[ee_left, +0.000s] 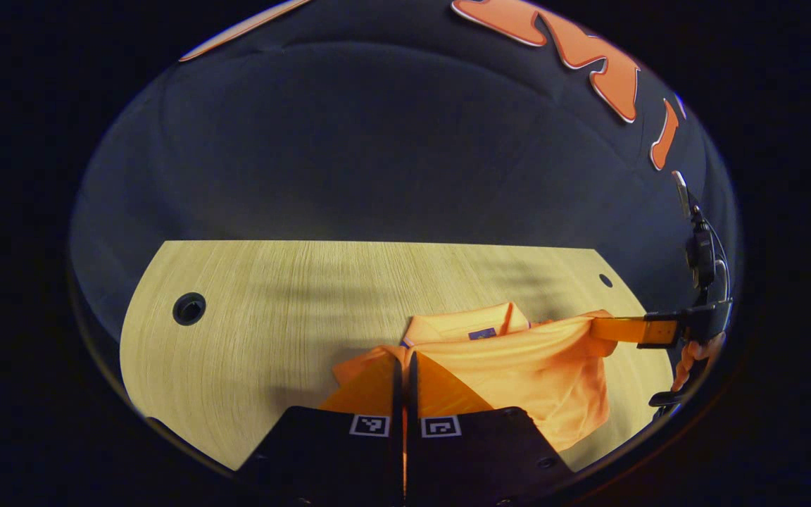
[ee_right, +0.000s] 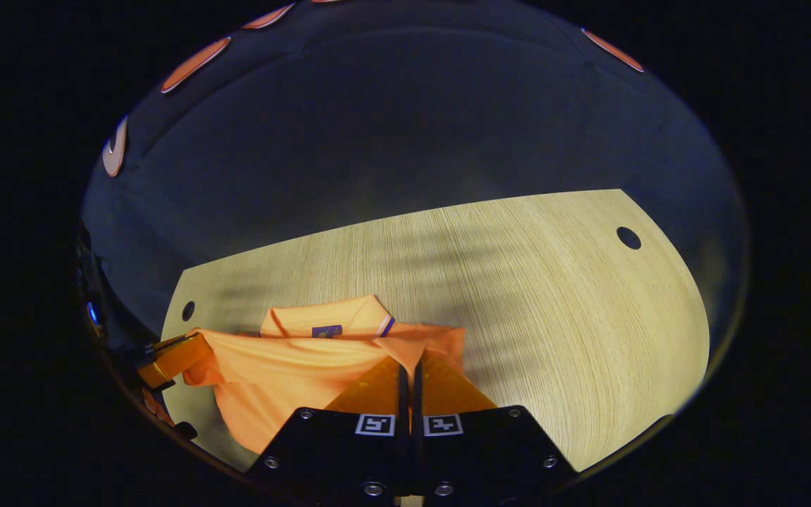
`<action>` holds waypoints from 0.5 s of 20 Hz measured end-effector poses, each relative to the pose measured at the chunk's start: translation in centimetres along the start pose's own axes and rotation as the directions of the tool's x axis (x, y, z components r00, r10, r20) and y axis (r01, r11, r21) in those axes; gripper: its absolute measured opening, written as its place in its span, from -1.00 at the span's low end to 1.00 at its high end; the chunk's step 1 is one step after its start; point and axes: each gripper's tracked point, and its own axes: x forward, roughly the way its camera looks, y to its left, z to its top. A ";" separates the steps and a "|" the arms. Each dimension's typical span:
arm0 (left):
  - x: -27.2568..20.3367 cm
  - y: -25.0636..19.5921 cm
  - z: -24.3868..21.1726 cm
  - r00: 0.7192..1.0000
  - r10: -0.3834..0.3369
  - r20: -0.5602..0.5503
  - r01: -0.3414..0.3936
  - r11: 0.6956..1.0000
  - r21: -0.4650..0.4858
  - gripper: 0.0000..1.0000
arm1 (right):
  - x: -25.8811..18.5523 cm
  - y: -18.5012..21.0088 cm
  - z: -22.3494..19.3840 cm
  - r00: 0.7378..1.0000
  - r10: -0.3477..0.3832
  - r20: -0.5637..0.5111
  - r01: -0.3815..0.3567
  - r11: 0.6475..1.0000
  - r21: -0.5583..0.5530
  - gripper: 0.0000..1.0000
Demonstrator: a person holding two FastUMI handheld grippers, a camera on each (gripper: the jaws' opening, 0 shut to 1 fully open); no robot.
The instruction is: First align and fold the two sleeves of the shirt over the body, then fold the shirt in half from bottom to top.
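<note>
Shirt: orange polo, collar toward the far edge, lifted partly off the wooden worktop, cloth stretched between two grips and sagging toward the near edge.
Left gripper: fingers drawn together, pinching one shoulder of the shirt.
Right gripper: fingers likewise together, clamped on the opposite shoulder.
Worktop: pale wood grain, one round cable hole near each far corner.

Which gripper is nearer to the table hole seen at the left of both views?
Left. The left gripper, shut on the shirt, sits close beside the hole; the right gripper grips the shirt's opposite side, farther away.
</note>
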 end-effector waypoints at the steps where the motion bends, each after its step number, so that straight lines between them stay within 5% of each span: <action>1: 0.7 0.2 0.2 1.000 0.001 -0.004 -0.001 1.000 -0.003 -0.96 | 0.8 0.1 0.2 1.000 0.000 -0.003 0.000 1.000 0.006 -0.99; 7: 2.6 1.2 -0.4 0.999 0.027 -0.037 -0.028 0.999 -0.038 -0.84 | 2.9 -1.0 0.9 0.998 -0.027 -0.052 0.031 0.996 0.079 -0.96; 10: 1.5 1.3 0.1 0.999 0.033 -0.021 -0.035 0.997 -0.064 -0.16 | 2.9 -0.7 1.0 0.999 -0.037 -0.014 0.037 0.998 0.049 -0.68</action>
